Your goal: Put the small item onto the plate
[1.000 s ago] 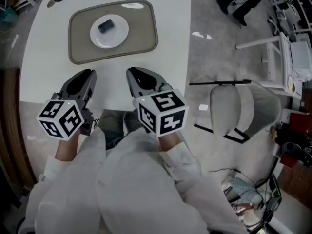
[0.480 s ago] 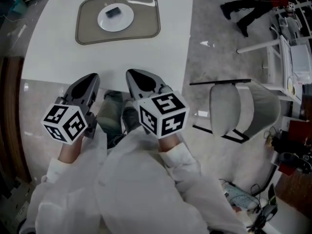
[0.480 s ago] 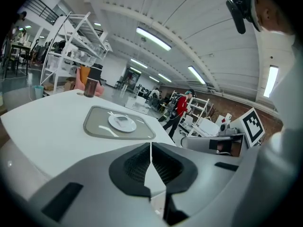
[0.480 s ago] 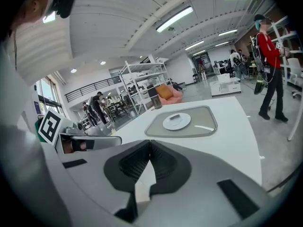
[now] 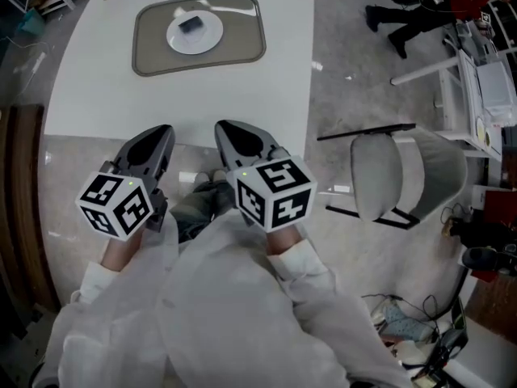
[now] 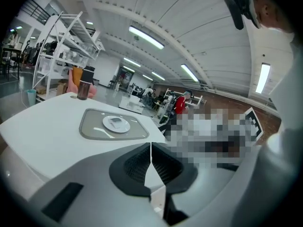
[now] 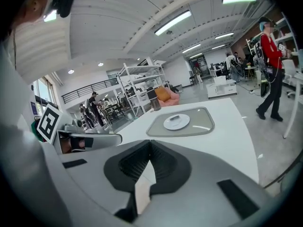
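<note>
A small dark item [image 5: 191, 24] lies on a white plate [image 5: 206, 39] that rests on a grey tray [image 5: 242, 51] at the far end of the white table [image 5: 105, 95]. The left gripper view shows the item [image 6: 115, 121] on the plate [image 6: 122, 126] far ahead, as does the right gripper view, with item [image 7: 174, 118] and plate [image 7: 182, 123]. My left gripper [image 5: 161, 132] and right gripper [image 5: 224, 128] hang side by side at the table's near edge, well short of the tray. Both are shut and empty. The left jaws have just closed, with nothing between them.
A grey chair [image 5: 396, 176] stands on the floor to the right of the table. A dark bottle [image 6: 83, 89] sits at the table's far edge. A person [image 7: 271, 65] walks beyond the table's right side. White shelving [image 6: 71, 46] stands behind the table.
Both grippers have drawn back from over the table's front towards my body. The table, tray and plate now sit farther away and higher in the head view.
</note>
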`<state>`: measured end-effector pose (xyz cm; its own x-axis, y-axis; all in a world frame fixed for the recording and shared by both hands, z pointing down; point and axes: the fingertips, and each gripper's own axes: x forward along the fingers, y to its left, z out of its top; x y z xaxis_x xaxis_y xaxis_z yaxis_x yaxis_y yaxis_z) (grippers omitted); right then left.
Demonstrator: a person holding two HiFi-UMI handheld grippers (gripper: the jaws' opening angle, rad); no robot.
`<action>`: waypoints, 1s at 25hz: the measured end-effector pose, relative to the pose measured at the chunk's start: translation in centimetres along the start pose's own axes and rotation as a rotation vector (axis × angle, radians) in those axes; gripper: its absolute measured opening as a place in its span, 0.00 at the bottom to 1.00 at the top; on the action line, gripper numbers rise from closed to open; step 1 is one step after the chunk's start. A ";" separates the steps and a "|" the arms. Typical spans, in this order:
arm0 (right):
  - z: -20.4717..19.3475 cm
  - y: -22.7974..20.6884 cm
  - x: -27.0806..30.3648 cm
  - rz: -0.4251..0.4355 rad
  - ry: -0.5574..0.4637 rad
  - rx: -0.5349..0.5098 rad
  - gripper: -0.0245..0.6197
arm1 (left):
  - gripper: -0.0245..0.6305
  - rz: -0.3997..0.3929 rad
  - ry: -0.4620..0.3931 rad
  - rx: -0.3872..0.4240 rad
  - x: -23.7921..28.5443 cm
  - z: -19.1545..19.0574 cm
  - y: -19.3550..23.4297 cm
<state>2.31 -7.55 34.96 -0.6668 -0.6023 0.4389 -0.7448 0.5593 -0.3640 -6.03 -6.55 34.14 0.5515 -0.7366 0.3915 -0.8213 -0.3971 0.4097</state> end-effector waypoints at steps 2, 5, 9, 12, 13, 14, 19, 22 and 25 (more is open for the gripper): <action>0.1 0.6 -0.1 -0.005 -0.007 0.008 0.06 | 0.06 -0.021 0.010 0.019 -0.3 0.2 -0.4; 0.2 1.7 -0.3 -0.004 -0.013 0.006 0.06 | 0.06 -0.045 0.028 0.038 -0.5 0.3 -0.8; 0.0 2.1 -0.2 0.000 -0.012 0.014 0.06 | 0.06 -0.073 0.048 0.052 -0.1 0.2 -1.2; 0.2 2.1 -0.1 -0.001 -0.016 0.012 0.06 | 0.06 -0.083 0.053 0.064 0.1 0.4 -1.3; 0.3 2.0 -0.1 -0.002 -0.017 0.008 0.06 | 0.06 -0.084 0.053 0.065 0.1 0.5 -1.3; 0.3 1.9 -0.1 -0.002 -0.018 0.005 0.06 | 0.06 -0.086 0.053 0.066 0.2 0.5 -1.3; 0.8 1.7 0.2 0.001 -0.019 -0.012 0.06 | 0.06 -0.084 0.055 0.062 0.4 0.5 -1.0; 1.2 1.6 0.3 0.000 -0.018 -0.022 0.06 | 0.06 -0.086 0.063 0.060 0.7 0.5 -1.0; 1.4 1.4 0.4 -0.002 -0.013 -0.027 0.06 | 0.06 -0.091 0.068 0.063 1.1 0.8 -1.1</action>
<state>0.98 -7.80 33.43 -0.6660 -0.6108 0.4283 -0.7450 0.5734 -0.3407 -4.68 -7.35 33.43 0.6309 -0.6579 0.4112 -0.7738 -0.4956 0.3944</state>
